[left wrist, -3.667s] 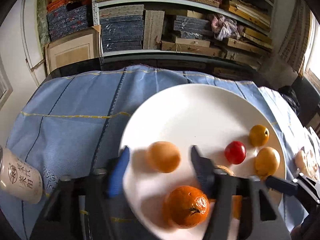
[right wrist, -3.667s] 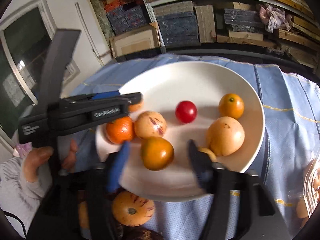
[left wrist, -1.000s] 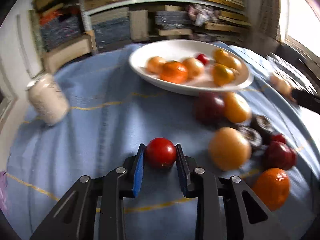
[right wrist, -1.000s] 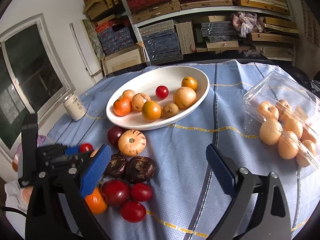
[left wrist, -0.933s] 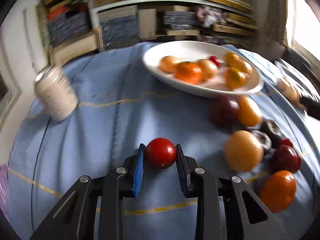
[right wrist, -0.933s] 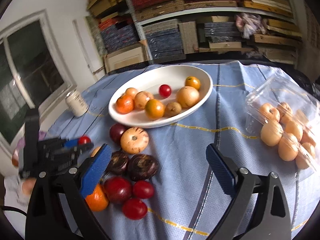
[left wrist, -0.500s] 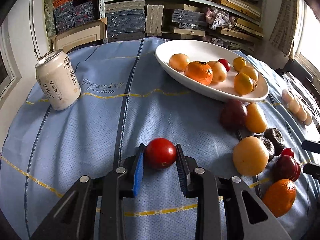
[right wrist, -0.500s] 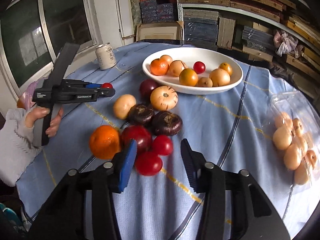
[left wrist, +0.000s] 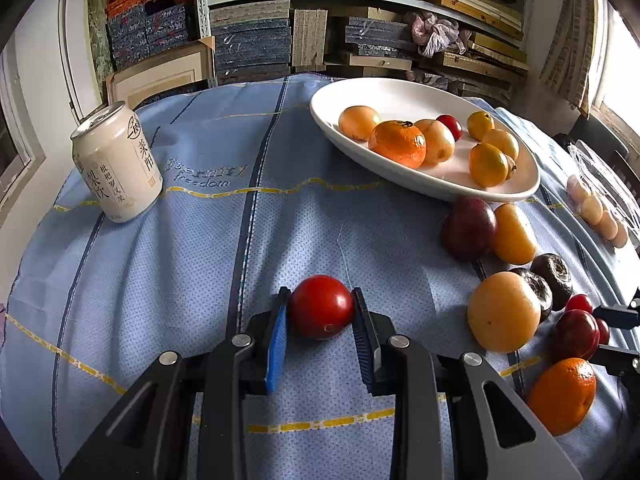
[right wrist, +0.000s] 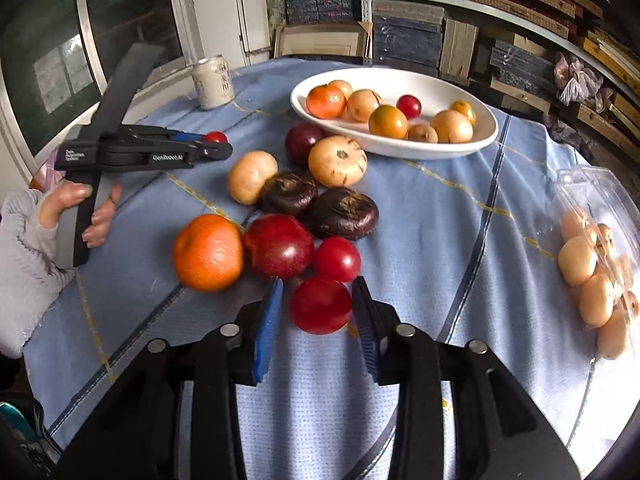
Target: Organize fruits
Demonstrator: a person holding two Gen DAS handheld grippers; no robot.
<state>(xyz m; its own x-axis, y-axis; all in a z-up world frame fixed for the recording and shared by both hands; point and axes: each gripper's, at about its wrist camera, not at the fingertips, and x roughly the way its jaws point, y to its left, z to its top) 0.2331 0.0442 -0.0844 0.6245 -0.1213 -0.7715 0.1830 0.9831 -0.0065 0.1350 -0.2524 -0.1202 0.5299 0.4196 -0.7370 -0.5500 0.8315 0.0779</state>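
Note:
My left gripper (left wrist: pixel 320 300) is shut on a small red tomato (left wrist: pixel 322 307) just above the blue tablecloth; the right wrist view shows it at the left (right wrist: pixel 216 142), held by a person's hand. My right gripper (right wrist: pixel 318 284) points down at the near edge of a pile of loose fruit. Its jaws are closing, and their pads meet the sides of another red tomato (right wrist: pixel 321 306) that lies on the cloth between them. A white oval plate (left wrist: pixel 400 92) at the back holds several orange and yellow fruits and one small red one.
A pale drink can (left wrist: pixel 116 160) stands at the back left. Loose fruit lies between plate and right gripper: a tangerine (right wrist: pixel 208 252), a dark red plum (right wrist: pixel 278 246), two dark purple fruits, pale round ones. A clear plastic box (right wrist: pixel 592 248) of pale fruit sits at the right.
My right gripper swung down to the loose fruit and its wide jaws narrowed around a red tomato. The left gripper kept its tomato and hardly moved.

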